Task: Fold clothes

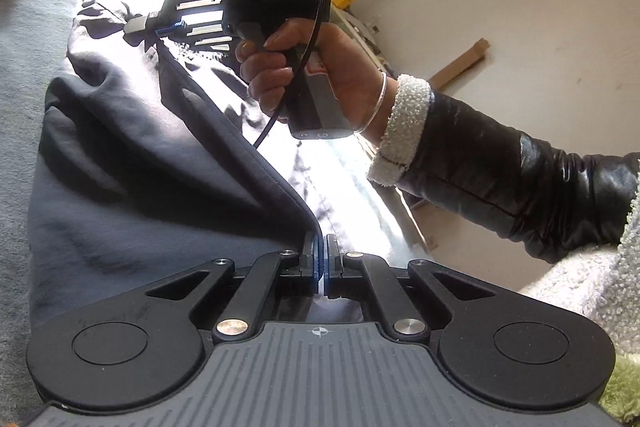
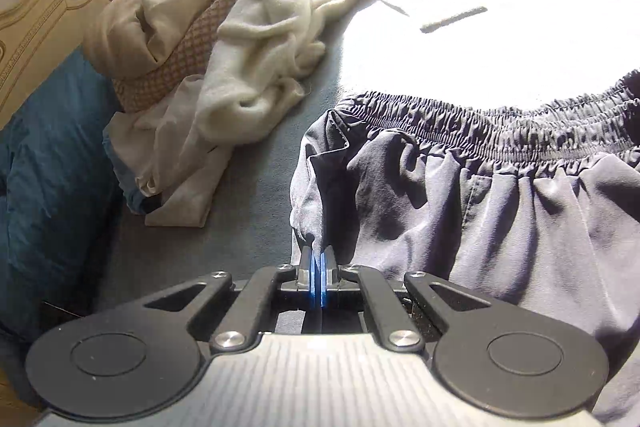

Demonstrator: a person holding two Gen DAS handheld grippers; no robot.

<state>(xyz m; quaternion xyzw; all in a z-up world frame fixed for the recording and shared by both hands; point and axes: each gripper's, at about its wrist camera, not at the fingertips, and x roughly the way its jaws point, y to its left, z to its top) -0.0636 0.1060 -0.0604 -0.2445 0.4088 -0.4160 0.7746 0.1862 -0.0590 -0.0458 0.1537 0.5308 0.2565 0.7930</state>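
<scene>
Pinching a hemmed edge of the dark navy trousers (image 1: 132,195), the left gripper (image 1: 323,259) has its blue-padded fingers pressed together on the smooth, slightly glossy cloth. The right gripper (image 2: 318,267) is likewise clamped on a peaked fold of the same garment just below its ruched elastic waistband (image 2: 480,123). The trousers lie spread in soft creases across a grey-blue bed cover (image 2: 256,195), part of it washed out by sunlight. Near the carved cream headboard (image 2: 48,11) sits a crumpled heap of fuzzy off-white clothes (image 2: 256,67), beside a blue quilted pillow (image 2: 48,187)
</scene>
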